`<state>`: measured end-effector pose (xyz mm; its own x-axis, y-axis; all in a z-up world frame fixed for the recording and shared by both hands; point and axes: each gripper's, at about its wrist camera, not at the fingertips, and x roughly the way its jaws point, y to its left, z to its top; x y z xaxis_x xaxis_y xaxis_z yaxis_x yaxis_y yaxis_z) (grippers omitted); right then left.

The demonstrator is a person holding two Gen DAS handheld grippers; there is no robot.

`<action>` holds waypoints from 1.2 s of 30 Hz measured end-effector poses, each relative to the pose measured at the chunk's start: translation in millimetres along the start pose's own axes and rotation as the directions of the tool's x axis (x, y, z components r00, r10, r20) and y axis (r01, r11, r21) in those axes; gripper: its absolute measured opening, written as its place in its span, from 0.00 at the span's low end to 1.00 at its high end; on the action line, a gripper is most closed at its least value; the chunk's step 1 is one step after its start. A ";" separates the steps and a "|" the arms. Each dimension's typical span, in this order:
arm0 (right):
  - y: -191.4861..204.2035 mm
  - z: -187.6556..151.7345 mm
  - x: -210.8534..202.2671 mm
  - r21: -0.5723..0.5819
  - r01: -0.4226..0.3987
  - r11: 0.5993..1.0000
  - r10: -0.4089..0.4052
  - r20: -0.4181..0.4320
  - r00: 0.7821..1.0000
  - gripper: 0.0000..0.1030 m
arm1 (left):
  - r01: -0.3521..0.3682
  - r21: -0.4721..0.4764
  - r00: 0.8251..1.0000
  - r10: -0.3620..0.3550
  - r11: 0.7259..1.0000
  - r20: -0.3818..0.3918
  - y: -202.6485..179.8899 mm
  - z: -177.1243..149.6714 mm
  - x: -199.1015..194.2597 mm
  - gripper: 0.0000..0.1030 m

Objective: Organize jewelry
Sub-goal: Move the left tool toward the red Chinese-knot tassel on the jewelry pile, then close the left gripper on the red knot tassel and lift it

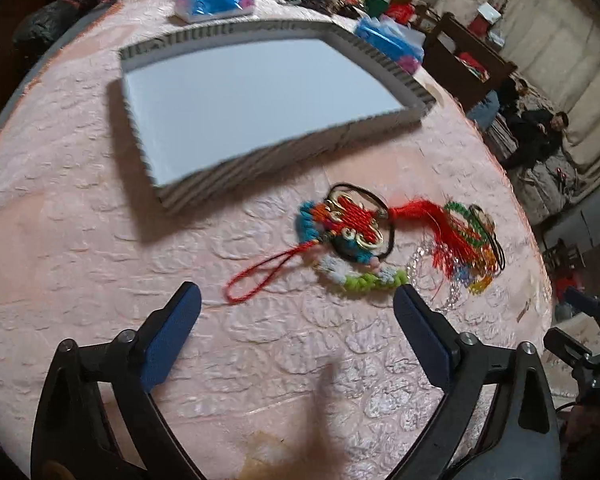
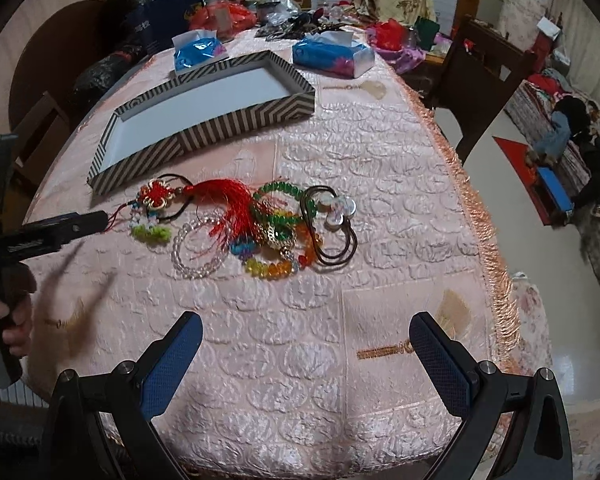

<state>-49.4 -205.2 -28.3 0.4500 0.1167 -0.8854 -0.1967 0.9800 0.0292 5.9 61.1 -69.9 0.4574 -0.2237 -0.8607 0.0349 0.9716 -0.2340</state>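
A pile of jewelry lies on the pink tablecloth: a red knot charm with tassel (image 1: 359,222) (image 2: 216,196), a green-and-white fuzzy bracelet (image 1: 363,278) (image 2: 150,232), a clear bead bracelet (image 2: 198,254), green and multicoloured bead bracelets (image 2: 278,232) and dark hair ties (image 2: 333,236). A shallow striped tray (image 1: 236,168) (image 2: 204,136) with a white, empty floor stands just behind the pile. My left gripper (image 1: 296,312) is open, just short of the charm's red loop. My right gripper (image 2: 305,338) is open and empty, well in front of the pile.
Blue tissue packs (image 2: 331,56) (image 1: 216,2) and mixed clutter sit at the table's far end. A dark wooden chair (image 2: 483,80) stands past the fringed right edge. The left gripper's body (image 2: 56,228) shows at the left of the right wrist view.
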 end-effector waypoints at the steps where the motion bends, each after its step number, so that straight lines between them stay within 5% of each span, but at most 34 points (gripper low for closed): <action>1: -1.7 -2.4 0.4 -0.006 -0.007 1.000 0.007 -0.006 1.000 1.00 | 0.005 0.021 1.000 -0.005 1.000 -0.006 -5.6 3.3 4.6 0.86; 8: -16.7 -5.3 1.0 -0.016 -0.023 1.000 0.023 -0.014 1.000 1.00 | 0.011 0.102 0.996 -0.002 0.995 -0.084 -26.7 33.6 37.7 0.74; 10: -21.8 -4.1 1.0 -0.016 -0.021 1.000 0.021 -0.011 1.000 1.00 | 0.001 0.111 0.994 0.011 0.994 -0.108 -31.1 34.8 47.2 0.63; 14: -32.6 0.1 2.7 0.006 -0.009 1.000 0.009 -0.013 1.000 1.00 | -0.065 0.172 0.994 0.079 0.983 -0.072 -41.9 33.4 54.8 0.52; 17: -36.4 2.0 2.9 0.014 -0.001 1.000 0.001 -0.011 1.000 1.00 | -0.086 0.153 0.993 0.097 0.984 -0.064 -35.4 36.2 54.7 0.19; 28: -21.4 5.2 6.7 -0.010 -0.036 0.999 0.037 0.003 0.999 1.00 | 0.053 0.115 0.998 -0.054 0.992 0.011 -31.1 33.2 14.7 0.14; 36: -34.9 8.0 14.5 0.089 -0.054 0.995 0.054 -0.001 0.999 1.00 | 0.062 0.078 0.998 -0.061 0.995 -0.006 -12.4 21.7 13.2 0.15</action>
<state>-29.0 -236.4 -38.4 0.4375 0.1694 -0.8831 -0.1427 0.9827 0.1179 30.8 47.9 -68.5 0.4491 -0.2834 -0.8473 0.1319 0.9590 -0.2508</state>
